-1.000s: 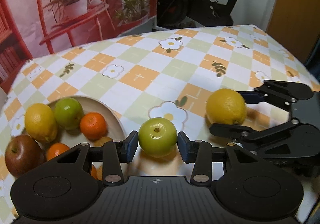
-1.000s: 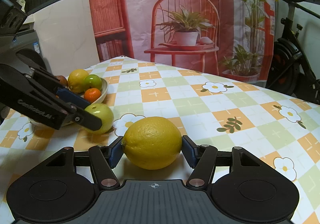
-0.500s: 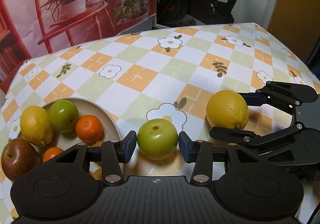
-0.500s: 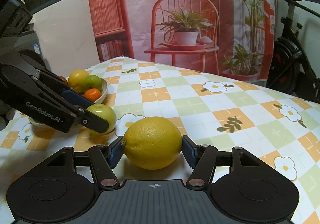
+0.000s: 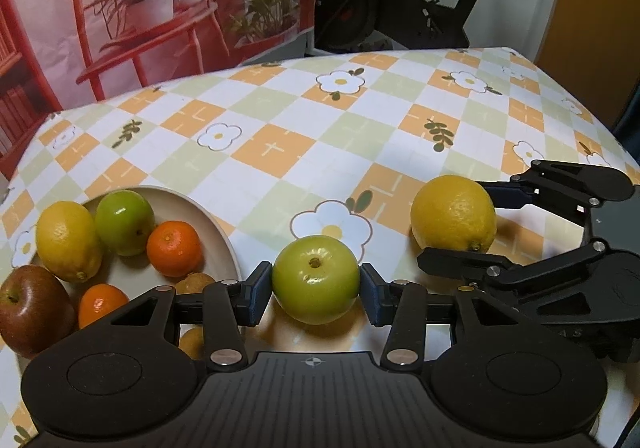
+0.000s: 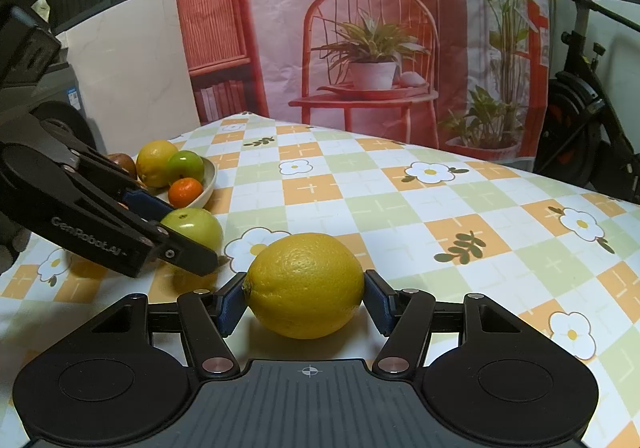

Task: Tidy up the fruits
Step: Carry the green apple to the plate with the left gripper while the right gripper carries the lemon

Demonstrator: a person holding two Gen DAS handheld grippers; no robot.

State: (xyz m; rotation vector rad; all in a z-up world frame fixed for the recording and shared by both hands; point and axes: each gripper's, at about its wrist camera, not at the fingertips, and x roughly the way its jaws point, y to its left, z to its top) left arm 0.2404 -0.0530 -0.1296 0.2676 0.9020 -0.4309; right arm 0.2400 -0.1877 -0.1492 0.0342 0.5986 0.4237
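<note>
My left gripper (image 5: 316, 290) is shut on a green apple (image 5: 315, 279) just right of a beige plate (image 5: 208, 226). The plate holds a lemon (image 5: 66, 240), a green apple (image 5: 124, 221), a mandarin (image 5: 174, 248) and more fruit at its near side. A red apple (image 5: 32, 308) lies at the plate's left edge. My right gripper (image 6: 304, 302) is shut on a large yellow lemon (image 6: 306, 284) low over the tablecloth. That lemon (image 5: 454, 213) also shows in the left wrist view, to the right of the green apple.
The checked flowered tablecloth (image 5: 280, 151) stretches back and right. A printed backdrop with a red chair (image 6: 368, 59) hangs behind the table. An exercise bike (image 5: 420, 7) stands behind the far edge.
The left gripper with the green apple has shifted slightly, the plate now sitting further right in its view. The right gripper and its lemon have stayed still.
</note>
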